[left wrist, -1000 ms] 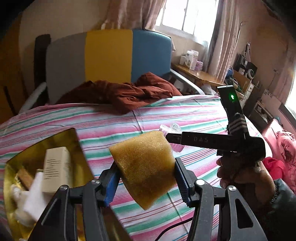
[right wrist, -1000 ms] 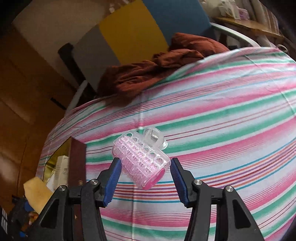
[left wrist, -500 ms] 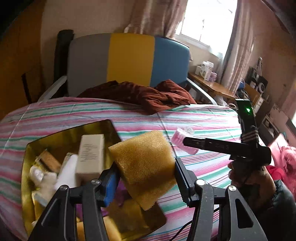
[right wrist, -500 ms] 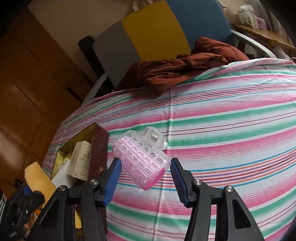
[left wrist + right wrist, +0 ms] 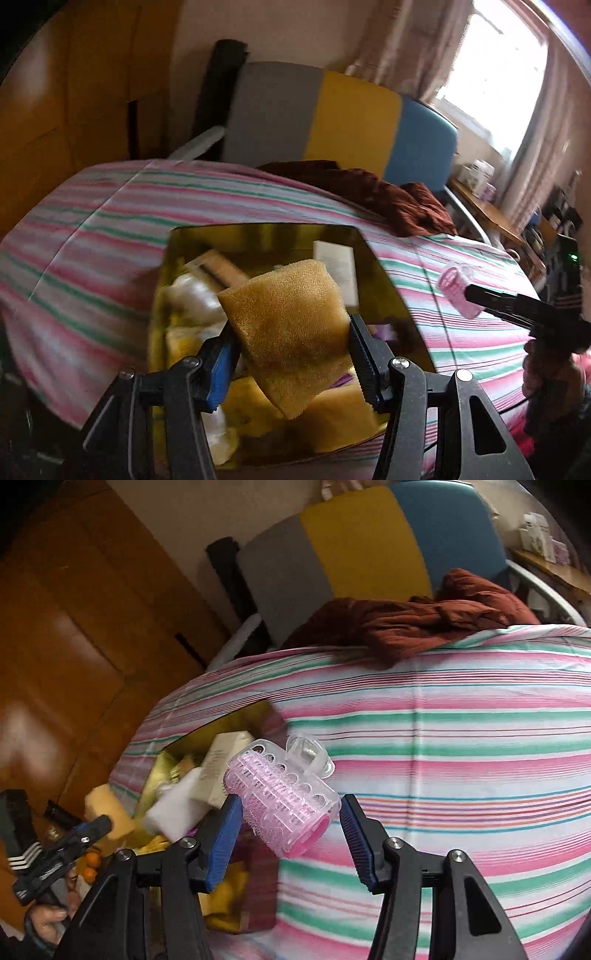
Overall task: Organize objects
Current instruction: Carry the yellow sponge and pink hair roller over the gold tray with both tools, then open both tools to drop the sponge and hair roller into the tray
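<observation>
- Now, the left gripper (image 5: 291, 354) is clamped on a yellow-brown sponge (image 5: 291, 332), squeezed at its middle between the two pads, with its lower corner hanging below them and its top standing clear above.
- The grip across the sponge's width leaves that lower corner free, which looks suited to dropping it straight into the gold box (image 5: 384, 266) that lies open beneath it.
- The right gripper (image 5: 290, 830) pinches a pink hair roller (image 5: 284, 805) inside its clear clip, held slantwise so one open end points down toward the camera.
- The roller hangs over the striped bedsheet (image 5: 461, 775) just beside the box's near edge, not yet over the opening; I judge it goes in second.
- The box is already crowded: a cream carton (image 5: 338, 269), a white sponge block (image 5: 173, 808), other yellow pieces and small items fill most of the floor, so free room is scarce and the carton stands right behind the sponge.
- Farther off, a crumpled brown cloth (image 5: 388, 199) lies at the head of the bed, well apart from the box and no obstacle.
</observation>
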A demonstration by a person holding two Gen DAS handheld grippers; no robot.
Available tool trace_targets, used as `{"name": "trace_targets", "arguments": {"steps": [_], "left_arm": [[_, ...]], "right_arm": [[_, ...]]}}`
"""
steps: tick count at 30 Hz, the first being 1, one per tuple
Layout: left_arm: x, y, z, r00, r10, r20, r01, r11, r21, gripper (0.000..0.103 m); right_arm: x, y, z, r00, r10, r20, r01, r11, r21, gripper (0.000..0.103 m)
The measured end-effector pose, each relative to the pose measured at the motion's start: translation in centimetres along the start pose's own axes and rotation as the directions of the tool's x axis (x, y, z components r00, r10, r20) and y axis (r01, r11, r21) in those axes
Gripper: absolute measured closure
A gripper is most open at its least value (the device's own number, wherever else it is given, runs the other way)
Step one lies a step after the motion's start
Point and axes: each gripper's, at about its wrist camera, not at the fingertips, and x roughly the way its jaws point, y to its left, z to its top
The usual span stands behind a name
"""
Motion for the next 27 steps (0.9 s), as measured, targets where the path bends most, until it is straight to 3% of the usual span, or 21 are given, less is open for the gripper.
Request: {"name": "trace_targets", "arguments": {"steps": [7, 13, 19, 27], "left_arm": [[-0.3, 1.8, -1.3, 1.0, -0.022, -0.012, 0.021, 0.999, -0.043, 0.046], [0.1, 1.1, -1.5, 0.997, -0.079, -0.018, 0.079, 0.996, -0.034, 0.046], [1.1, -0.3, -1.6, 0.991, -0.126, -0.048, 0.126, 0.992, -0.013, 0.046], [2.3, -1.6, -1.7, 0.98, -0.181, -0.077, 0.182, 0.983, 0.003, 0.046]], "right_arm": [[2.5, 4.8, 0.0, 0.997, 0.058, -0.047, -0.061, 0.996, -0.062, 0.048], [4.4, 7.7, 0.8, 0.995, 0.058, -0.076, -0.066, 0.992, -0.111, 0.048], [5.1, 7.3, 1.8, 0.997, 0.009, -0.072, -0.015, 0.997, -0.08, 0.048], [7.7, 9.4, 4.0, 0.993, 0.048, -0.108, -0.06, 0.992, -0.11, 0.048]]}}
